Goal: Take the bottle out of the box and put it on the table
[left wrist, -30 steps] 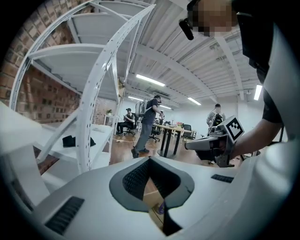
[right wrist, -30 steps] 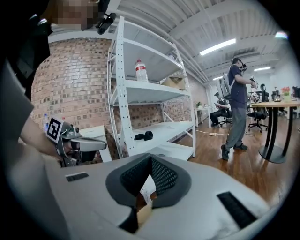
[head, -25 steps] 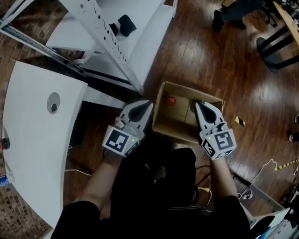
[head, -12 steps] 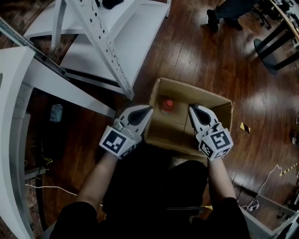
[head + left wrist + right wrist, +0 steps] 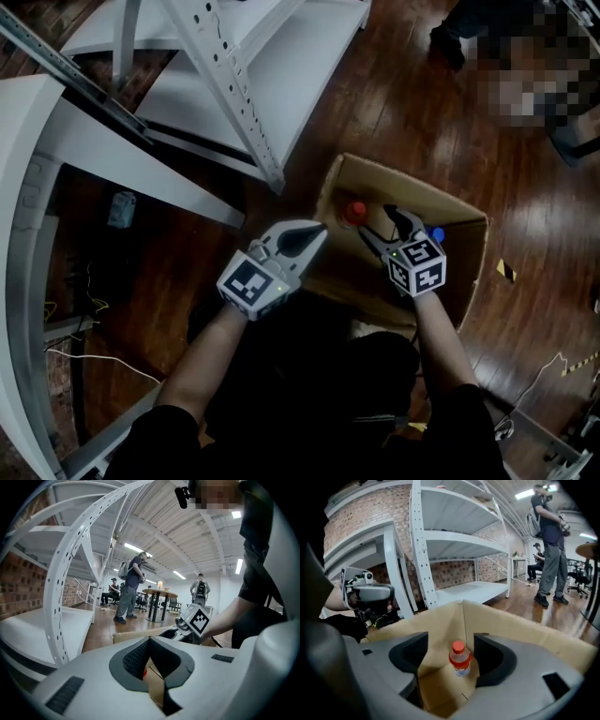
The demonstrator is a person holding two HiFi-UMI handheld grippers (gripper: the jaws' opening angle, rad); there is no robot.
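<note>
The red-capped bottle point(image 5: 460, 660) stands in the cardboard box point(image 5: 520, 625), just ahead of the right gripper point(image 5: 451, 639), whose empty jaws have just been opening. The left gripper point(image 5: 317, 232) is closed on nothing. Grasping, lifting and placing all remain.

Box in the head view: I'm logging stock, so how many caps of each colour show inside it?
Red cap: 1
Blue cap: 1
Total: 2
</note>
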